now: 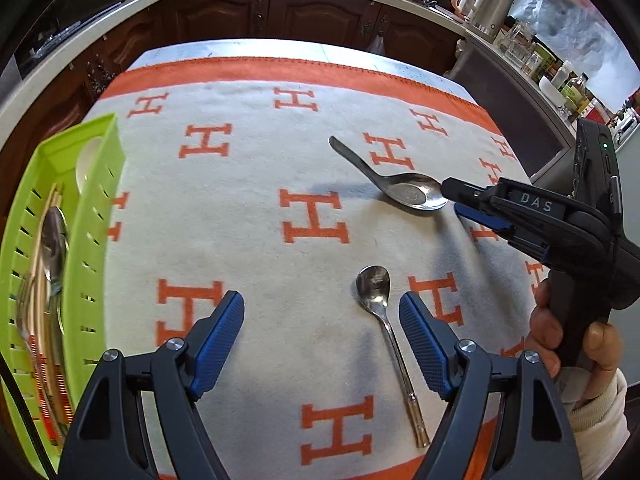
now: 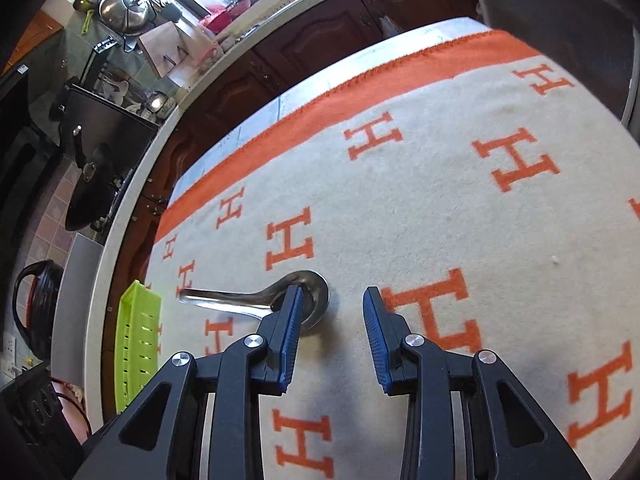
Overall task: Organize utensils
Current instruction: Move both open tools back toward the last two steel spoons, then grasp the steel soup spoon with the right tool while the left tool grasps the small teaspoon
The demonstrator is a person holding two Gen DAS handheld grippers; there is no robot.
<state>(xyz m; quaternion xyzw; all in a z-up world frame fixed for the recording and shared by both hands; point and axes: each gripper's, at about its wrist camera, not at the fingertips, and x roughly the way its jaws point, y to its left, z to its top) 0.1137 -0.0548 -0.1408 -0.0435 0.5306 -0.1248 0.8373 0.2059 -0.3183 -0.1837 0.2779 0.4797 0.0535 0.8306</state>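
At the far left of the left wrist view stands a green tray (image 1: 94,216), already holding a spoon, chopsticks and what looks like a fork, though blur makes the pieces hard to sort. Right of it the cloth (image 1: 248,248) spreads across the frame. Low in the middle, the left gripper (image 1: 322,312) has its jaws wide apart and empty; a teaspoon (image 1: 374,288) lies on the cloth between the fingers, nearer the right one, bowl up-frame, handle running down-frame. Up and right lies a soup spoon (image 1: 414,194), and the right gripper (image 1: 450,196) comes in from the right edge with its tips at that bowl. In the right wrist view the tray (image 2: 138,340) shows small at lower left; the soup spoon (image 2: 256,300) lies with its handle pointing left, its bowl half hidden behind the left finger. Those jaws stand partly apart, gripping nothing. Judging by this, two spoons remain to be stowed and each hand is lining up on one. Next, each gripper would need to settle lower, straddle its spoon and close before carrying it to the tray.
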